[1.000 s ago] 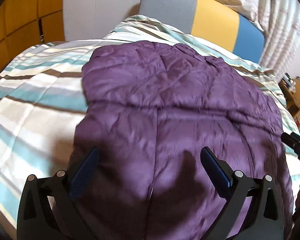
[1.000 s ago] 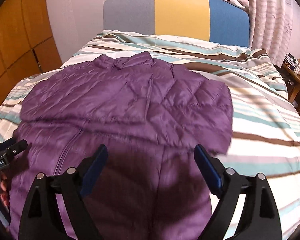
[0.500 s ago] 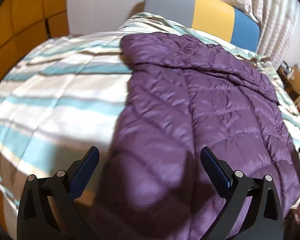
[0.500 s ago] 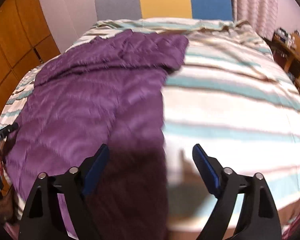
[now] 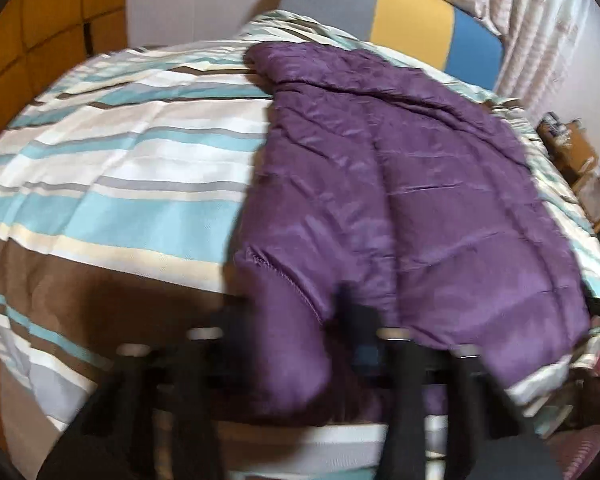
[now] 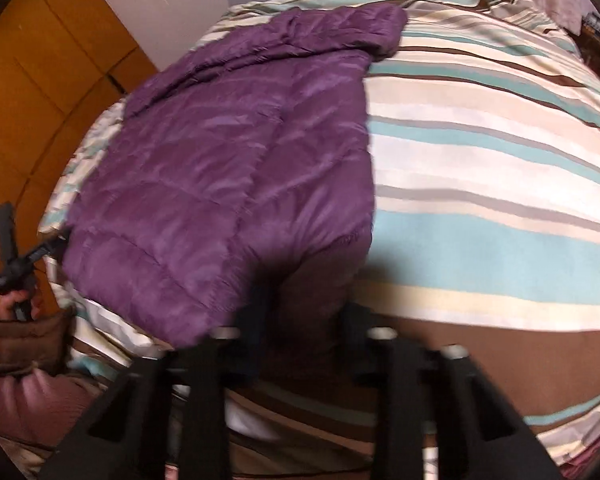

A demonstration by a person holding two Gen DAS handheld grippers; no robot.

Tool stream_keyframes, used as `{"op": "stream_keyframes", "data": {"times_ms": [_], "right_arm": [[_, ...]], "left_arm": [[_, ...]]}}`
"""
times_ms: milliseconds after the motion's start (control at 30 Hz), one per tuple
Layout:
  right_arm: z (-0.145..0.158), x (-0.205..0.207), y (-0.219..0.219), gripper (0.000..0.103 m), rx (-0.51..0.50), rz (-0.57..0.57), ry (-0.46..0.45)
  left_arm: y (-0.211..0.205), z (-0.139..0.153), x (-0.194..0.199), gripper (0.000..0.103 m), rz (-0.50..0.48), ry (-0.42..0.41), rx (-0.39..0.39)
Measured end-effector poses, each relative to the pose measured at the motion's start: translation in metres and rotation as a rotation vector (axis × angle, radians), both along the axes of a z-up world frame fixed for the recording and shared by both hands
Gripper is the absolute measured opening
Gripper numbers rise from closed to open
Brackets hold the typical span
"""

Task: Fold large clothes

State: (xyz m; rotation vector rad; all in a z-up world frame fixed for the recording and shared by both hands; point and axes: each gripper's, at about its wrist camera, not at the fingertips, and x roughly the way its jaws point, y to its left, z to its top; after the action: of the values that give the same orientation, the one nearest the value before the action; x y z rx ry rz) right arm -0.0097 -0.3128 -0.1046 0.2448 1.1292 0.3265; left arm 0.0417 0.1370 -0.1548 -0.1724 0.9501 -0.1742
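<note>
Both the left gripper (image 5: 296, 332) and right gripper (image 6: 300, 320) have dropped to the near hem of the purple quilted jacket (image 5: 400, 200) on the striped bed (image 5: 120, 168), jaws now narrowed onto its corners, ready to lift a fold.

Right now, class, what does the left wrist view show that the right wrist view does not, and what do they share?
Only the left wrist view shows the wooden side furniture and the whole grey, yellow and blue headboard. Only the right wrist view shows the left gripper from outside, beside the brown sleeve. Both share the purple quilted jacket on the striped bedspread, its hem between blurred jaws.
</note>
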Motion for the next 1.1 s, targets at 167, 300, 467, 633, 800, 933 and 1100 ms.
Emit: {"op": "stream_keyframes", "data": {"times_ms": [167, 300, 467, 633, 800, 933, 1100], "right_arm": [[0.028, 0.020, -0.009, 0.009, 0.143, -0.055, -0.096], [0.049, 0.046, -0.019, 0.008, 0.228, -0.112, -0.157], [0.054, 0.092, -0.029, 0.008, 0.287, -0.214, -0.197], [0.042, 0.130, -0.039, 0.008, 0.336, -0.313, -0.178], [0.019, 0.170, -0.049, 0.008, 0.398, -0.416, -0.133], [0.004, 0.189, -0.052, 0.012, 0.435, -0.457, -0.138], [0.001, 0.187, -0.062, 0.080, 0.436, -0.522, -0.215]], "left_arm": [[0.008, 0.022, 0.014, 0.014, 0.016, -0.017, -0.145], [0.010, 0.045, 0.038, 0.010, 0.014, -0.062, -0.193], [0.018, 0.062, 0.087, 0.007, 0.058, -0.094, -0.249], [0.017, 0.065, 0.138, 0.007, 0.074, -0.108, -0.239], [0.009, 0.058, 0.187, 0.007, 0.086, -0.094, -0.220], [0.002, 0.051, 0.214, 0.008, 0.087, -0.071, -0.193], [0.022, 0.047, 0.214, 0.061, 0.161, -0.094, -0.301]]}}
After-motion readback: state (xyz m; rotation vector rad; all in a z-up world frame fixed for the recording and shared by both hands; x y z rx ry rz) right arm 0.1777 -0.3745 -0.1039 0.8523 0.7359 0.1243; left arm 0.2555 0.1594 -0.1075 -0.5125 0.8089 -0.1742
